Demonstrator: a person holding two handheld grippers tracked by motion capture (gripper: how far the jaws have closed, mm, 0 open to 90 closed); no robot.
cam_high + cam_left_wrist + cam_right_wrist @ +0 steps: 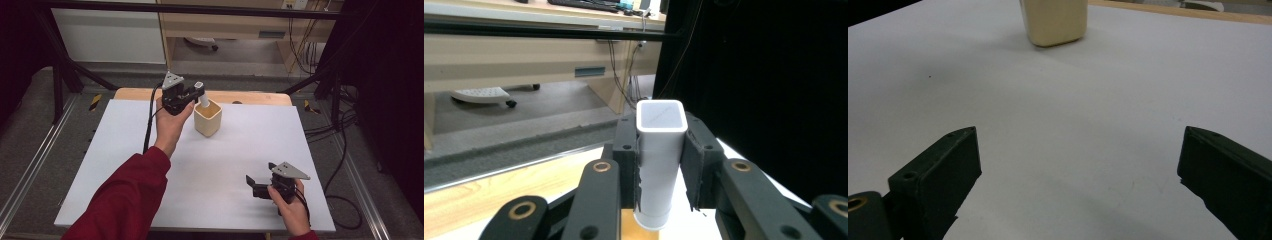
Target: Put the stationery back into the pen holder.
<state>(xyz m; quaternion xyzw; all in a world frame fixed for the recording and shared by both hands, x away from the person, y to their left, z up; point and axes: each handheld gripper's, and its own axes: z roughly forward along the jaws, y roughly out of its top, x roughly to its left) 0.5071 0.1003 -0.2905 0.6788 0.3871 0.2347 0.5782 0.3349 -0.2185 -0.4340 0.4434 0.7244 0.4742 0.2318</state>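
A cream square cup (208, 118) stands on the white table (150, 150) near its far edge; its base also appears at the top of the right gripper view as the cup (1054, 22). My left gripper (192, 93) is shut on a white square tube (202, 95), held tilted with its lower end inside the cup. In the left gripper view the tube (659, 155) stands clamped between both black pads (625, 160). My right gripper (259, 181) rests open near the table's front right, with nothing between its jaws (1078, 175).
A wooden strip (250, 97) runs along the table's far edge. Black frame bars (70, 65) and cables (330, 130) flank the table. A wooden desk (225, 25) stands behind it, over grey floor.
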